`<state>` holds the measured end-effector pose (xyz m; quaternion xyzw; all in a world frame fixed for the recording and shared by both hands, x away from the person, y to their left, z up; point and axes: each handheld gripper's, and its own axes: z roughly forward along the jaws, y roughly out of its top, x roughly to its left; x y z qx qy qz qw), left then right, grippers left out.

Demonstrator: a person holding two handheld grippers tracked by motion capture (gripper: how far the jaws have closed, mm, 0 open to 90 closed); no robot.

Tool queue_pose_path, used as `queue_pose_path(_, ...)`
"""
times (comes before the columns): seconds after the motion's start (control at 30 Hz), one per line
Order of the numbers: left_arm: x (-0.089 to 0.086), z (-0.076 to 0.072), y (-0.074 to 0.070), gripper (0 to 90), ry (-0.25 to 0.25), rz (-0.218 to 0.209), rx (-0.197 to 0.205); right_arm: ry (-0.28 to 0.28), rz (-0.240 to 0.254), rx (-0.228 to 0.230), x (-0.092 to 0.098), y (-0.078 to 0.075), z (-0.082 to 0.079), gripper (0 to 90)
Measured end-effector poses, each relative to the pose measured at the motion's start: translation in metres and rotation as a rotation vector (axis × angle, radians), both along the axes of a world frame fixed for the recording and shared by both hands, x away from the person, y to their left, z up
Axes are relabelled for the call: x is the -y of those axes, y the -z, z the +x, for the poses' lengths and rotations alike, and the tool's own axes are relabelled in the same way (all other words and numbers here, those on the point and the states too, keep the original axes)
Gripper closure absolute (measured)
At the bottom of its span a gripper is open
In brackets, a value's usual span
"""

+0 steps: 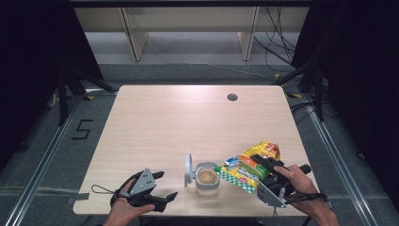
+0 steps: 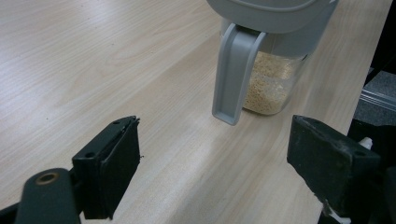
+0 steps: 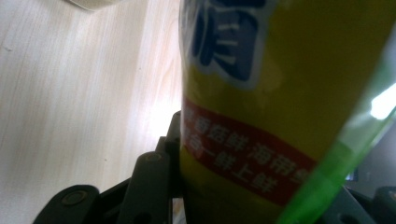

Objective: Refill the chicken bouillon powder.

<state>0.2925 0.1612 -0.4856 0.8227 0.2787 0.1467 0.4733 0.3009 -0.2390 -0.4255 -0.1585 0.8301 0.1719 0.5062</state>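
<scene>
Your right gripper [image 1: 261, 165] is clamped on the glossy yellow-green packet [image 1: 248, 165] at the table's [image 1: 179, 117] five o'clock — long axis running two to eight, low end beside the clear, grain-filled jar [image 1: 207, 178]. Your left gripper [image 1: 162, 186] rests empty, jaws spread.

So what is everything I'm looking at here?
Table: one, light wood, centre of the high view.
Jar: one, clear with grey flip lid open, tan granules inside, near the table's front edge.
Packet: one, yellow with green, red and blue print, tilted toward the jar, held at the right.
Grommet hole: one, grey, far side of the table.
Left gripper: one, black, fingers wide open, left of the jar.
Right gripper: one, black, fingers closed on the packet.
</scene>
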Motion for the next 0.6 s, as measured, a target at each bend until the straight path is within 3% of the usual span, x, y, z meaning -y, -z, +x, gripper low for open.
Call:
queue_pose_path(0.07,0.0,0.0,0.0,16.5,0.003,0.001,-0.003,0.005,0.013,-0.004,0.003,0.001,0.002,66.6)
queue_pose_path(0.1,0.0,0.0,0.0,16.5,0.003,0.001,-0.004,-0.003,-0.004,0.011,0.004,0.0,0.003,66.8)
queue_pose_path(0.17,0.0,0.0,0.0,16.5,0.003,0.001,-0.005,0.016,0.025,-0.022,0.007,0.004,0.005,67.0)
queue_pose_path(0.2,0.0,0.0,0.0,16.5,0.003,0.001,-0.004,-0.002,0.026,-0.01,0.008,0.003,0.007,67.4)
queue_pose_path(0.27,0.0,0.0,0.0,16.5,0.002,-0.001,-0.002,0.038,0.104,-0.069,0.012,0.008,0.007,67.7)
queue_pose_path(0.3,0.0,0.0,0.0,16.5,0.002,-0.001,-0.003,0.014,0.1,-0.065,0.013,0.007,0.009,68.0)
queue_pose_path(0.33,0.0,0.0,0.0,16.5,0.003,0.0,-0.004,0.036,0.139,-0.094,0.015,0.009,0.009,68.2)
queue_pose_path(0.37,0.0,0.0,0.0,16.5,0.003,0.001,-0.004,0.014,0.154,-0.095,0.018,0.007,0.013,68.5)
queue_pose_path(0.4,0.0,0.0,0.0,16.5,0.003,0.001,-0.004,0.038,0.205,-0.122,0.02,0.009,0.013,68.7)
queue_pose_path(0.43,0.0,0.0,0.0,16.5,0.003,0.0,-0.004,0.024,0.218,-0.124,0.023,0.008,0.016,69.1)
queue_pose_path(0.6,0.001,0.0,0.0,16.5,-0.004,0.002,-0.005,0.063,0.37,-0.232,0.035,0.015,0.023,70.6)
